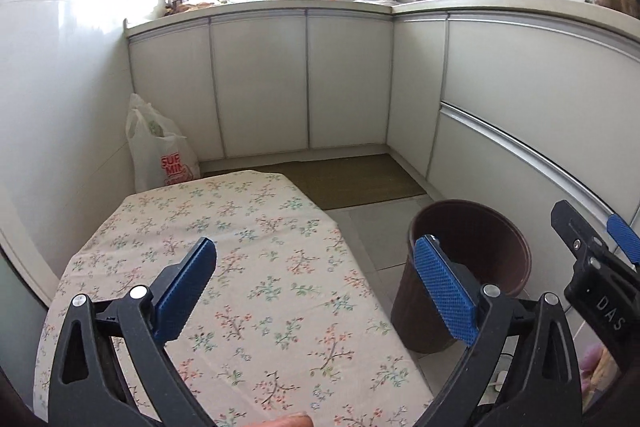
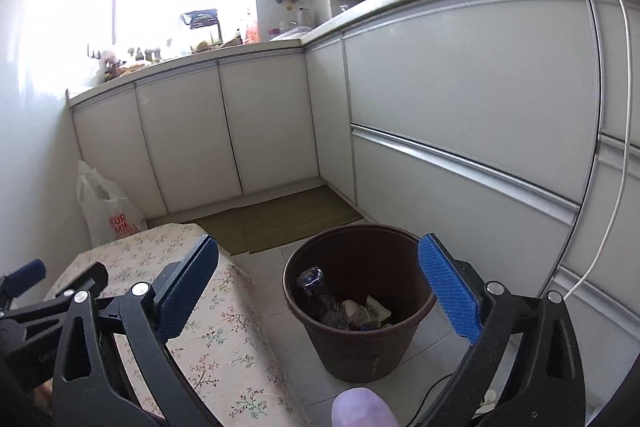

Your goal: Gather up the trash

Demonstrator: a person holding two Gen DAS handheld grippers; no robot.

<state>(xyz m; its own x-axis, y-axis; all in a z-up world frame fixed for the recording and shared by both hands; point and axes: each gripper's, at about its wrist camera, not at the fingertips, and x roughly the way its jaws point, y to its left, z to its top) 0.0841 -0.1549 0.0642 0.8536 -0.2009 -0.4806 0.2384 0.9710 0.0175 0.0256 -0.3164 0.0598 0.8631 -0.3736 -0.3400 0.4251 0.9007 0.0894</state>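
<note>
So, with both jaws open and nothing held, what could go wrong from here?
1. The brown bin stands close beside the cloth-covered table; a careless swing of the right gripper might knock it over and spill the trash inside.
2. The white cable hanging from the counter could snag that gripper.
3. The left gripper hovers over the tablecloth; its jaws might catch the fabric.

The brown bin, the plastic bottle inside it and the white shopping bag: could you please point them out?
brown bin (image 2: 360, 343), right wrist view, front wall.
plastic bottle (image 2: 316, 287), right wrist view, upper body.
white shopping bag (image 1: 160, 155), left wrist view, front face.
</note>
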